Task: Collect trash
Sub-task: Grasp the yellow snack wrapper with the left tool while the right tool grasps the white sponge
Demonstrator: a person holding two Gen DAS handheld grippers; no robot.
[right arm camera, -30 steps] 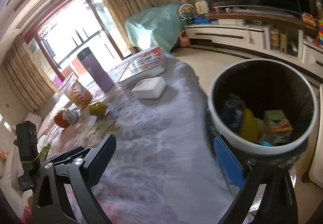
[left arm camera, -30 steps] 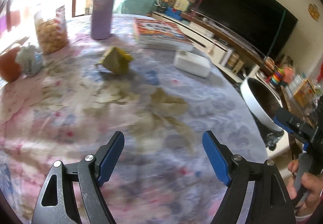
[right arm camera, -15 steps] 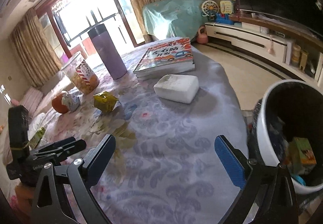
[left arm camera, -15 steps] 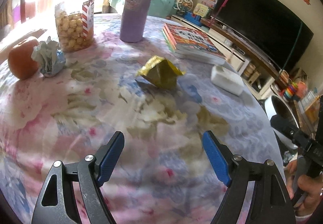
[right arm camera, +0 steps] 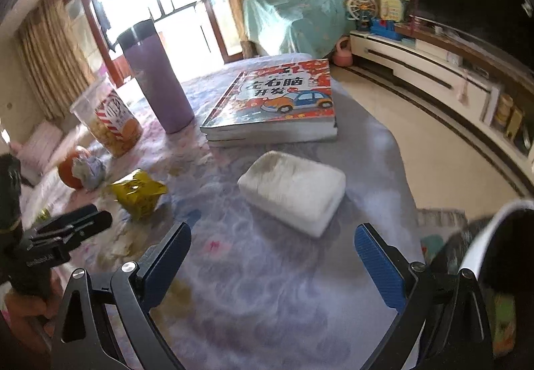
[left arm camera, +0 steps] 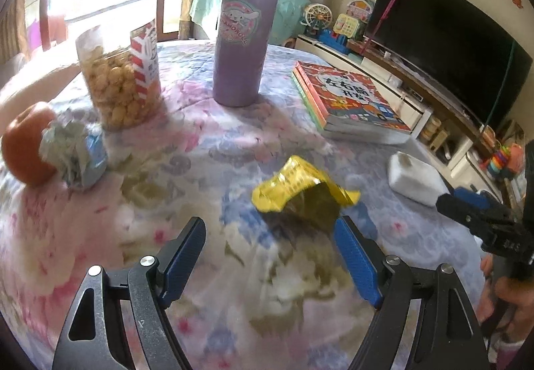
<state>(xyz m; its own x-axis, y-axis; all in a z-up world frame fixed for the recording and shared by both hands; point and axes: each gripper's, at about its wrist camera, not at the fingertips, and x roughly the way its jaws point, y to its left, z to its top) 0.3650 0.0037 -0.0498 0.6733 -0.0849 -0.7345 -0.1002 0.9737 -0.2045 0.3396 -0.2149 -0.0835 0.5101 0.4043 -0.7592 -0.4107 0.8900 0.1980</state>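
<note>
A crumpled yellow wrapper (left arm camera: 300, 186) (right arm camera: 138, 193) lies on the flowered tablecloth, just beyond my left gripper (left arm camera: 270, 236), nearer its right finger. That gripper is open with nothing between its blue pads. A crumpled grey-blue wrapper (left arm camera: 73, 149) (right arm camera: 88, 169) rests against an orange fruit (left arm camera: 26, 146) at the left. My right gripper (right arm camera: 272, 250) is open and empty over the cloth, short of a white tissue pack (right arm camera: 293, 190) (left arm camera: 414, 179). The white-rimmed black bin (right arm camera: 484, 236) shows at the right edge beside the table.
A purple flask (left arm camera: 243, 33), a clear jar of snack balls (left arm camera: 116, 83) and stacked picture books (left arm camera: 347, 99) stand further back on the table. The table edge (right arm camera: 404, 169) drops to bare floor on the right. A TV cabinet lines the far wall.
Both grippers moved forward over the table. The yellow wrapper has come close to the left gripper's fingers; the bin slid to the right view's edge as the tissue pack came nearer.
</note>
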